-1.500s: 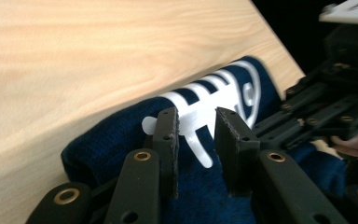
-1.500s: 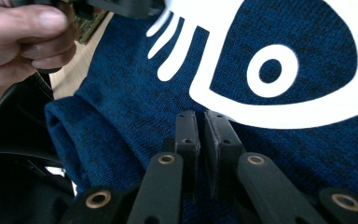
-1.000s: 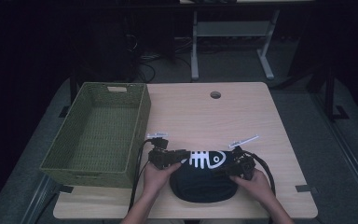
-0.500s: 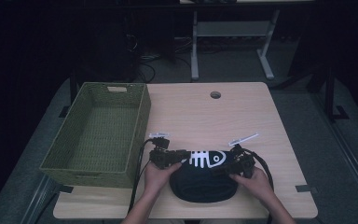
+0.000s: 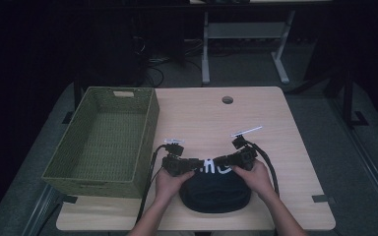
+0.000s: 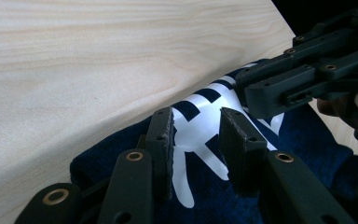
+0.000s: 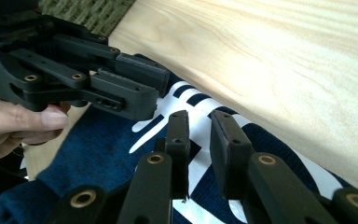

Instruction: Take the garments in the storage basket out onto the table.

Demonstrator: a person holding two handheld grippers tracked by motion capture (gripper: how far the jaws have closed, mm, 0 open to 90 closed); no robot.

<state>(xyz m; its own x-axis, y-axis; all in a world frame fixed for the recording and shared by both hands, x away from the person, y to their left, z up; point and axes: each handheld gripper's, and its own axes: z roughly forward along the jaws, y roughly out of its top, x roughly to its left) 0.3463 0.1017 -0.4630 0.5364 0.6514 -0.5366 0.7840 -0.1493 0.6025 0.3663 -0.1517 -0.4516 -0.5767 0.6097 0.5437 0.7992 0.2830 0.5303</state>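
A dark room with cables and a metal stand lies behind the pale wooden surface (image 5: 275, 132), which has a round hole (image 5: 227, 100) near its far edge. A green woven basket (image 5: 103, 142) stands along the left edge. A dark navy garment (image 5: 215, 189) with white print lies bunched at the middle of the near edge. Both grippers meet over its far rim, tips pointing toward each other. The left gripper (image 6: 196, 133) hangs just above the white print, its fingers (image 6: 164, 135) parted by a narrow gap, with nothing pinched between them. The right gripper (image 7: 199, 126) sits just beside it over the same print; its fingers (image 7: 226, 135) are also a little apart, have just been opening slightly, and hold no cloth. Each gripper shows in the other's view, close above the garment.
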